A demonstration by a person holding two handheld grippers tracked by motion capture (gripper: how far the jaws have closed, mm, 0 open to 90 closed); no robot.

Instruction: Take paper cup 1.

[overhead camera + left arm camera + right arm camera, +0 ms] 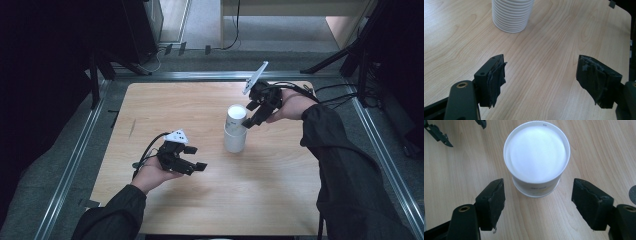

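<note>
right gripper: jaws spread wide, empty, beside cups | left gripper: jaws spread, empty | cups: nested

We see table evenly lit, surroundings dark; glare whitens cup top; we note soft shadows, mild blur.

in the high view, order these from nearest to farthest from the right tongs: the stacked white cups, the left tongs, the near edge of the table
1. Stacked white cups: just left of the right tongs, mid-table.
2. Left tongs: farther left and toward the person, open with nothing between them.
3. Near edge of the table: farthest, at the bottom of the view.
</note>
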